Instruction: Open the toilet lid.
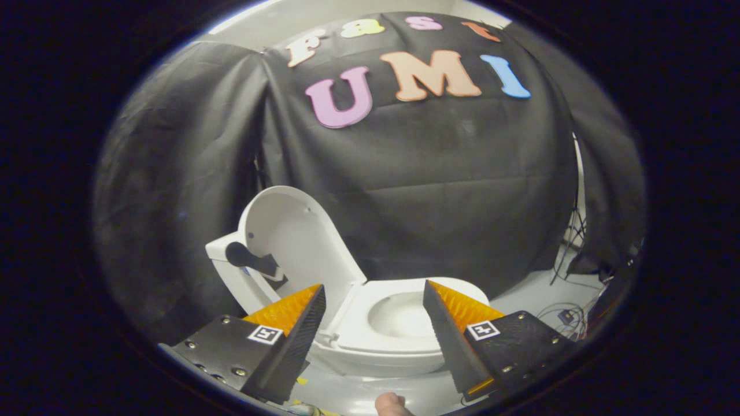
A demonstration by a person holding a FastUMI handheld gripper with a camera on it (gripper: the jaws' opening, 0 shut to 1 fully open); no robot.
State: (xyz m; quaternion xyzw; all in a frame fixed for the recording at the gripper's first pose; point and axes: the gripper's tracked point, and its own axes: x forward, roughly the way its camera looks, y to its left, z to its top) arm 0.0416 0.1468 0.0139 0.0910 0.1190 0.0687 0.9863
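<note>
A white toilet (399,341) stands on the floor ahead of my fingers. Its lid (295,237) is raised upright, leaning back against the tank (222,251) to the left of the bowl. The seat (358,323) lies down around the open bowl (404,315). A dark handle-like piece (248,259) sticks out by the lid's lower left side. My gripper (373,294) is open, its two fingers wide apart with the bowl showing between them. Nothing is held between the fingers, and they are apart from the toilet.
Black cloth hangs behind and on both sides of the toilet. Loose cables (569,315) and a small device lie on the pale floor to the right. A fingertip of a person (392,404) shows just below the fingers.
</note>
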